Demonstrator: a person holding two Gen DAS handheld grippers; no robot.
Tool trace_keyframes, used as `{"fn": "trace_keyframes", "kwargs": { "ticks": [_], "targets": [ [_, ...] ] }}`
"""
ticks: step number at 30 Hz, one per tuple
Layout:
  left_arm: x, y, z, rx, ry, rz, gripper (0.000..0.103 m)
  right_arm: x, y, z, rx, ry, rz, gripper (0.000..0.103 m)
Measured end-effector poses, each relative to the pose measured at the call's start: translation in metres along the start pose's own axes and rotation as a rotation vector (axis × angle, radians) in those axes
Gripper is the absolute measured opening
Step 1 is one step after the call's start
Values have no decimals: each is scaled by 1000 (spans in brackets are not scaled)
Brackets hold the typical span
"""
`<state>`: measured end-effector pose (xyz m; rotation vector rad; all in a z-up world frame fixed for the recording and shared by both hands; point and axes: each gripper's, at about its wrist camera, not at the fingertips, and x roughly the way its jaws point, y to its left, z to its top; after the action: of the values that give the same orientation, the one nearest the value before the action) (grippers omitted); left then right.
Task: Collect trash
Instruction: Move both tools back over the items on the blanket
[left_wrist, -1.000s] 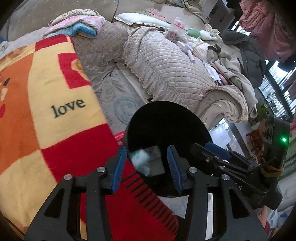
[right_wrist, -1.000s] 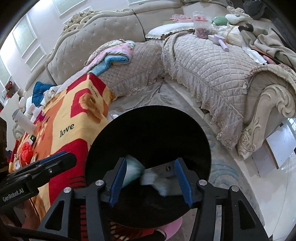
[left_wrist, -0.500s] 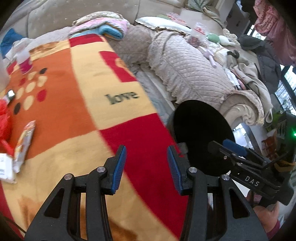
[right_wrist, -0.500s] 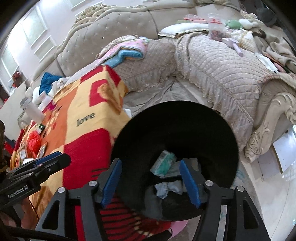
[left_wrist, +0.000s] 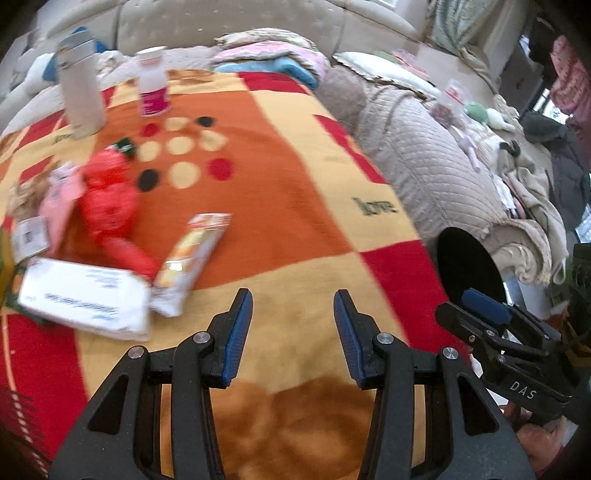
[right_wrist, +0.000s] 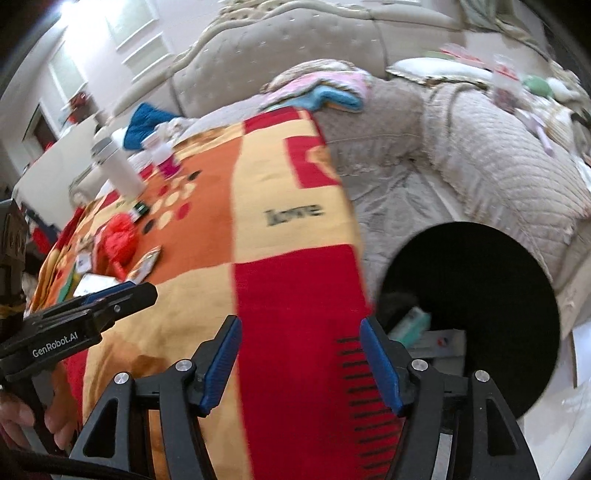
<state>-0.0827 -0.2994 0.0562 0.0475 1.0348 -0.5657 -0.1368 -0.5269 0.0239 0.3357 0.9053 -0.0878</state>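
My left gripper (left_wrist: 293, 332) is open and empty above the blanket-covered table (left_wrist: 295, 206). To its left lie an orange snack wrapper (left_wrist: 190, 258), a white packet (left_wrist: 85, 297), a red crumpled bag (left_wrist: 110, 203) and a pink wrapper (left_wrist: 59, 199). The black trash bin (left_wrist: 469, 266) stands off the table's right edge. My right gripper (right_wrist: 301, 363) is open and empty over the table's near edge. The bin (right_wrist: 476, 280) is to its right, with a green packet (right_wrist: 410, 321) and paper inside. The trash pile (right_wrist: 118, 247) shows far left.
A white bottle (left_wrist: 79, 96) and a pink-labelled jar (left_wrist: 153, 88) stand at the table's far side. A quilted beige sofa (left_wrist: 436, 162) with clothes runs behind and to the right of the bin. The right gripper shows in the left view (left_wrist: 509, 343).
Both grippers swung left, away from over the bin and back over the table. The trash they dropped now lies in the bin. The table's litter has come into view.
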Motion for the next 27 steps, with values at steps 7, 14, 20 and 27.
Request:
{"fn": "trace_keyframes", "kwargs": {
  "ticks": [7,14,20,27],
  "targets": [
    [-23,62,-6,-87,-21,64,44,18,49,0,-92,37,52,65],
    [-51,129,-18,-183,-47,136,44,34,94,1,-156,71,124,65],
    [-69,181,-32,-252,-58,195,44,47,143,6,-240,99,209,66],
    [-86,236,-39,-320,-56,260,44,73,210,21,-392,134,379,65]
  ]
}}
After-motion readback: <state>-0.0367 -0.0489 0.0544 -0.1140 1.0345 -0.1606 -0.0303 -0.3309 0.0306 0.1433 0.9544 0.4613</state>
